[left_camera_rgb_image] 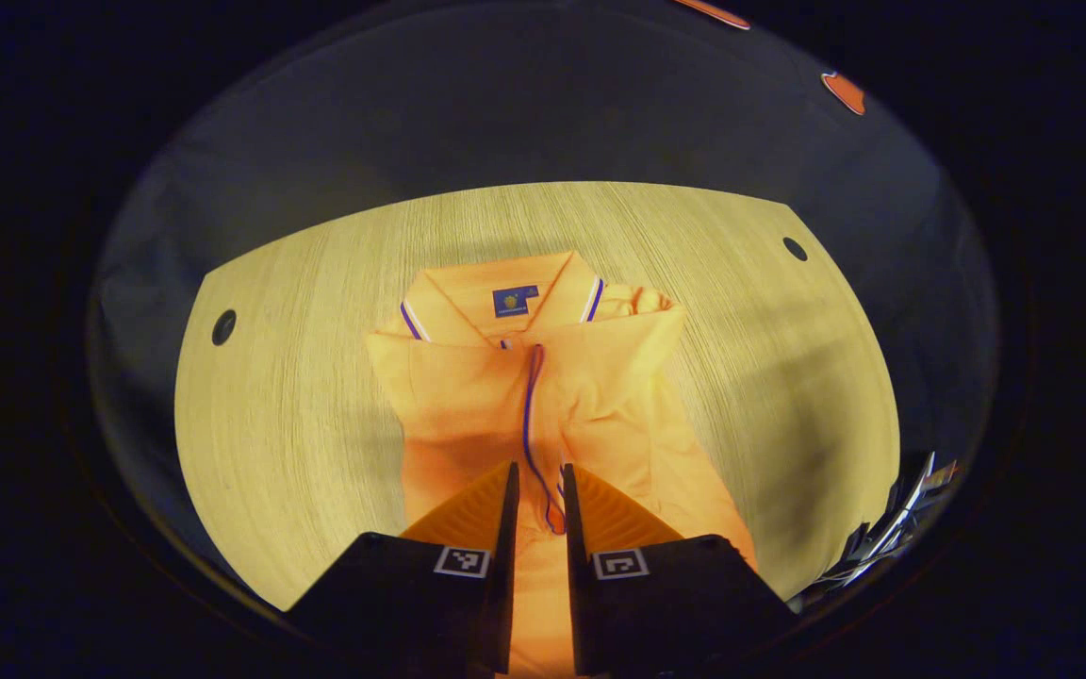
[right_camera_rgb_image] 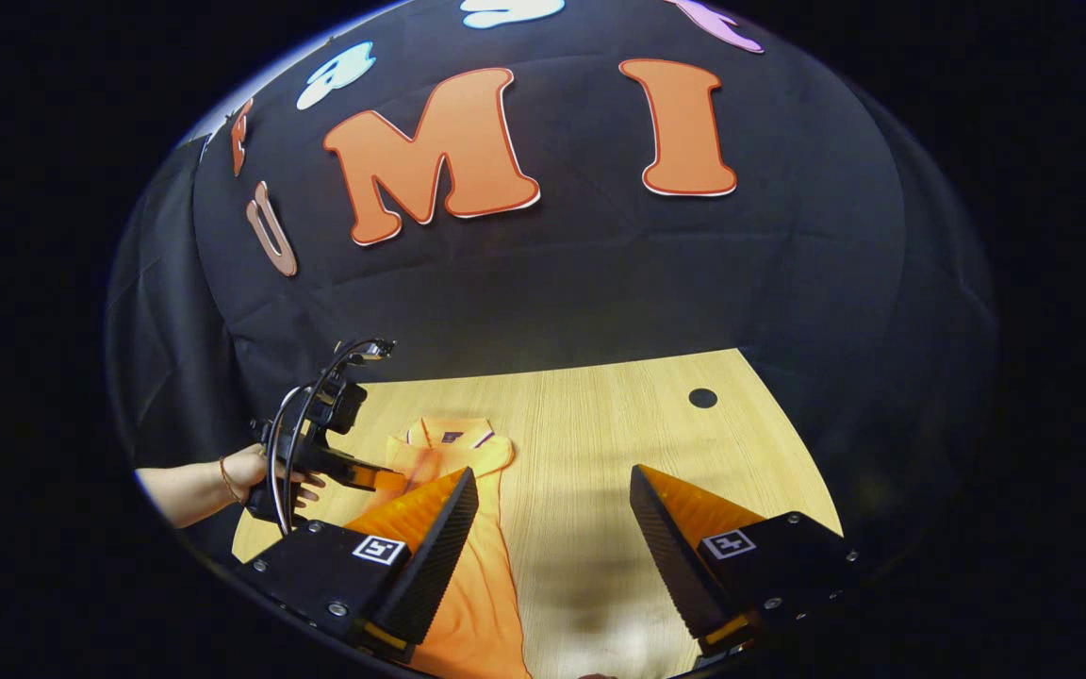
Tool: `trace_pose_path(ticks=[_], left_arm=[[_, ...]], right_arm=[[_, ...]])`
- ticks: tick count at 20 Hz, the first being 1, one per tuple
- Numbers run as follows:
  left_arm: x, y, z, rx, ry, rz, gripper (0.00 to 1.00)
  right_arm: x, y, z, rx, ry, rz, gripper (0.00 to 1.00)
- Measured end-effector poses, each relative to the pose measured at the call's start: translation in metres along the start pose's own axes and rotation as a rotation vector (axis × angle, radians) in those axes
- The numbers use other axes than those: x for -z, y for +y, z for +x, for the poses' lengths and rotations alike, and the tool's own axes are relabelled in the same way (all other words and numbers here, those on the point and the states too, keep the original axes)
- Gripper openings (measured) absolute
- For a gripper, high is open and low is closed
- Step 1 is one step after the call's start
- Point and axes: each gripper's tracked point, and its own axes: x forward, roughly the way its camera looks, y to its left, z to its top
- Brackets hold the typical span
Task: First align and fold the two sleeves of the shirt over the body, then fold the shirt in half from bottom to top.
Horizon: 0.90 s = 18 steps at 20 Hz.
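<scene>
On the wooden worktop (left_camera_rgb_image: 298, 396) the orange shirt (left_camera_rgb_image: 543, 396) lies collar away, both sleeves seemingly already folded over the body, so the bottom-to-top fold looks to be the step in hand. Above its lower middle, the left gripper (left_camera_rgb_image: 538, 495) is nearly closed around shirt fabric and a thin purple cord (left_camera_rgb_image: 529, 405), though I cannot tell whether it pinches them. The right gripper (right_camera_rgb_image: 552, 509) hangs wide open beside the shirt's edge and, I judge, must next take the hem.

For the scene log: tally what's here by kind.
Orange polo shirt with blue-striped collar: 1
Light wooden table: 1
Round dark table holes: 2
Claws, left and right: 2
Total: 6
</scene>
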Motion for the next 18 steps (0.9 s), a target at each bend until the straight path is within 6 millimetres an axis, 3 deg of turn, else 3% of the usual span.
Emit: trace_pose_path(ticks=[1,4,7,12,15,18], left_arm=[[0.006,-0.001,0.001,0.015,0.003,-0.012,0.27],[0.014,0.014,-0.014,-0.003,-0.025,-0.009,0.98],[0.021,0.026,-0.042,-0.013,-0.083,-0.016,0.99],[0.028,0.038,-0.114,0.011,-0.23,-0.012,0.99],[0.045,0.05,-0.147,0.017,-0.274,-0.02,0.99],[0.071,0.065,-0.163,0.024,-0.288,-0.039,0.99]], right_arm=[[0.003,0.002,-0.001,0.0,0.006,-0.001,0.98],[0.007,0.014,-0.002,-0.007,0.014,-0.013,0.98],[0.014,0.031,0.003,-0.025,0.036,-0.029,0.99],[0.026,0.072,0.012,-0.064,0.081,-0.067,0.99],[0.037,0.093,0.011,-0.073,0.119,-0.11,0.99],[0.06,0.103,0.006,-0.057,0.189,-0.173,0.99]])
